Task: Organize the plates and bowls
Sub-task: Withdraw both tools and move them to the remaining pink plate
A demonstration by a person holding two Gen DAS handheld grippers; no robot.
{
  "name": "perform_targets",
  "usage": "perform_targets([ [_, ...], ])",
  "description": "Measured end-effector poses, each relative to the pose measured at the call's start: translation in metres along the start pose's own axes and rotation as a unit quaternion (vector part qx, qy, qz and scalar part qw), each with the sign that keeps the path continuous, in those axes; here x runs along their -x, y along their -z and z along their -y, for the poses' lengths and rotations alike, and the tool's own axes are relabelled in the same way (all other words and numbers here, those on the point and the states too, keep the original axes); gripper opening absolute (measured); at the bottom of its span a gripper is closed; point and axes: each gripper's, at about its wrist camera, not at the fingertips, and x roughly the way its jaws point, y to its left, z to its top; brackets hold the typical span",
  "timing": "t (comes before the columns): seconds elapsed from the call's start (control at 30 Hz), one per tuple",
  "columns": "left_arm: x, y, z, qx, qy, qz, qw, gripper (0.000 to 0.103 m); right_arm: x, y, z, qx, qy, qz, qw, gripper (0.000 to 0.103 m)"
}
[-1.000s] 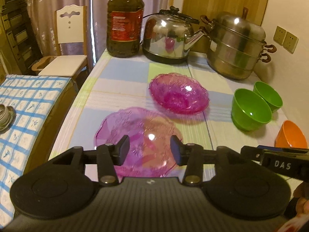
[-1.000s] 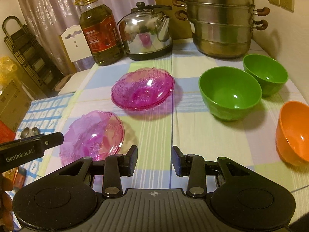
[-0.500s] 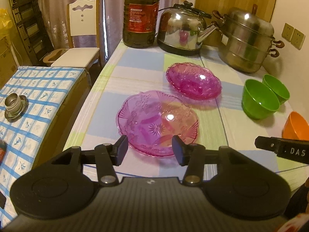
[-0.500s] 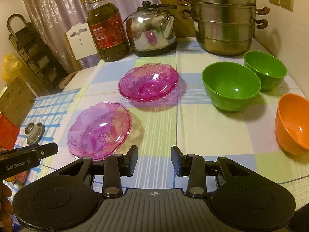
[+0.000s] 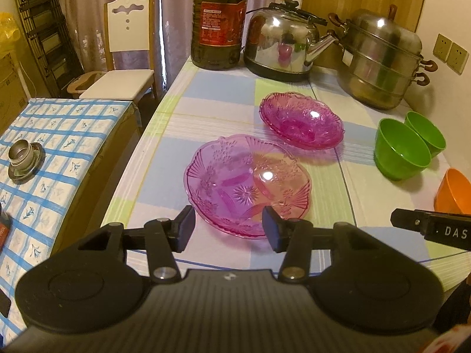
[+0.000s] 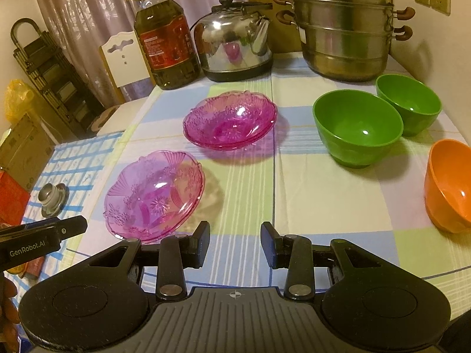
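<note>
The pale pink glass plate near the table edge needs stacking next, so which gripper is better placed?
Left: the left gripper opens right at the pale pink glass plate; the right gripper faces bare cloth.

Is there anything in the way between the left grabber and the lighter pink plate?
Nothing visible blocks it. The left gripper is open and empty, with the lighter pink plate right ahead of its fingertips on the tablecloth. The darker pink dish sits beyond the plate, not between them.
</note>
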Motion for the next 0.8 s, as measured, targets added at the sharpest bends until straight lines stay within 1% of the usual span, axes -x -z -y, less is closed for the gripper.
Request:
perform_targets([
  [0.5,-0.021,-0.004,-0.015,0.002,-0.005,-0.012,0.9999,0.046,-0.02,0.0,0.0,-0.004,0.004,-0.013,1.0,0.039],
  [0.8,-0.044,-0.013,-0.029,-0.007,0.0,-0.019,0.9998,0.046,-0.041,-0.004,-0.008,0.001,0.003,-0.022,1.0,0.039],
])
